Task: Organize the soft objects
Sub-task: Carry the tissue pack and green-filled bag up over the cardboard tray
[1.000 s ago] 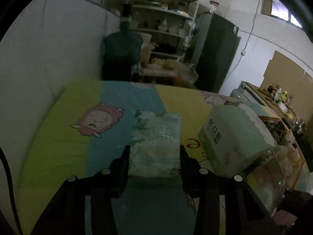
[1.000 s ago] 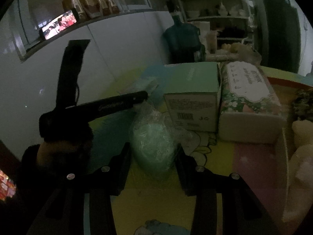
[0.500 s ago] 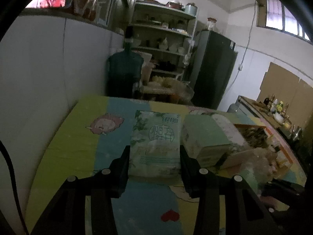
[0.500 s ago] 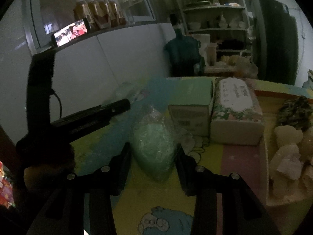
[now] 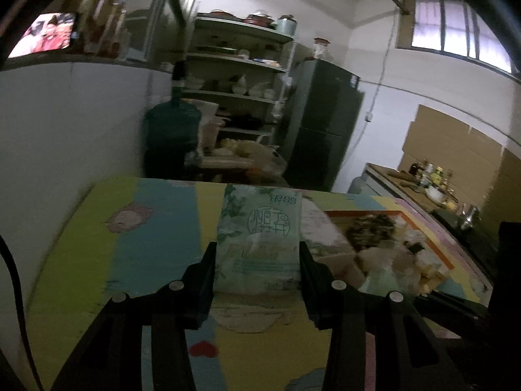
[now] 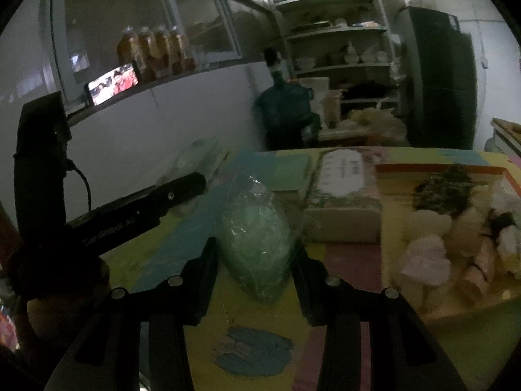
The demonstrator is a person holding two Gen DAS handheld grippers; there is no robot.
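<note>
While I have a load in each gripper, I read this as the carry step, between pickup and set-down. My left gripper [image 5: 257, 260] is partly closed on a tissue pack [image 5: 259, 238], the pads pressing its two long sides; the pack sticks out forward, clear of the table [image 5: 65, 260]. My right gripper [image 6: 255, 267] is likewise partly closed, squeezing a green bundle in clear plastic [image 6: 257, 244], also held off the surface. Ahead on the right sits an open box [image 6: 439, 171] already holding plush toys and other soft things, with a larger tissue pack [image 6: 342, 195] and a green carton [image 6: 286, 169] lying just beside it. I judge the box to be the destination. Next I need to bring each load over the box rim, lower it onto a free spot, then open the fingers. The plastic wrap is slippery and the bundle may sag.
</note>
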